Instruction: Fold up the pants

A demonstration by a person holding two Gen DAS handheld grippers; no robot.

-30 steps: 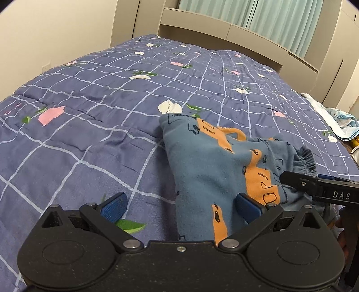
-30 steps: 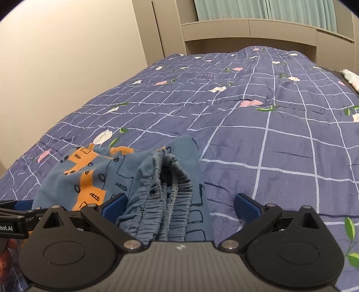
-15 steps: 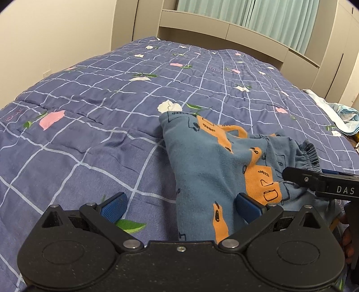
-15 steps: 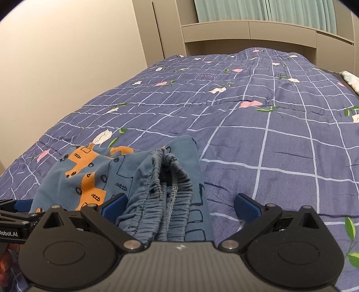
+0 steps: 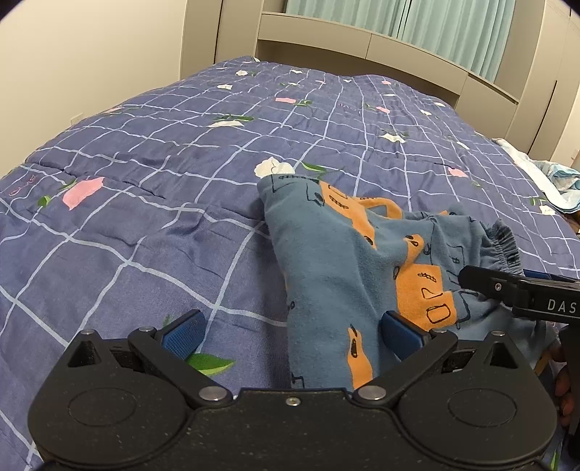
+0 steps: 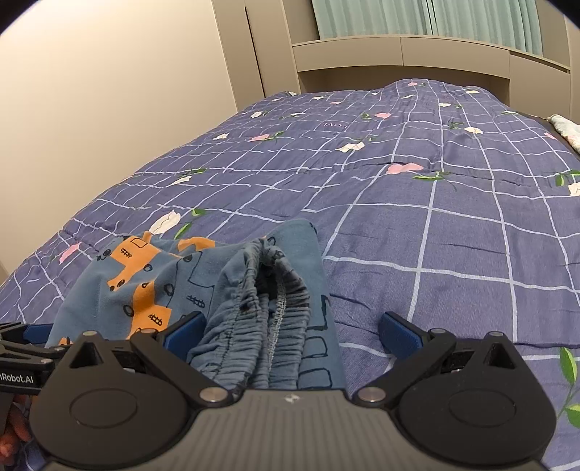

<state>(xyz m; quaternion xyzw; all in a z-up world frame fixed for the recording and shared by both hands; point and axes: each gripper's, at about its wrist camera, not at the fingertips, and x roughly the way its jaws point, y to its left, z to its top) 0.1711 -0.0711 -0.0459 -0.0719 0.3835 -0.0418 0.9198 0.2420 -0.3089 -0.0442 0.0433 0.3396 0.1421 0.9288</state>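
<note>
A small pair of blue cotton pants [image 5: 337, 261] printed with orange vehicles is lying folded in a bundle on the purple grid-patterned floral quilt [image 5: 152, 203] covering the bed. The left gripper [image 5: 290, 335] is hovering over the pants' near edge, its jaws spread wide and holding nothing. The right gripper [image 6: 291, 331] is sitting over the pants' gathered elastic waistband [image 6: 268, 308], jaws likewise wide apart and gripping nothing. Beyond the pants, a beige wooden headboard [image 6: 398, 61] is standing under pale green curtains [image 6: 417, 18].
</note>
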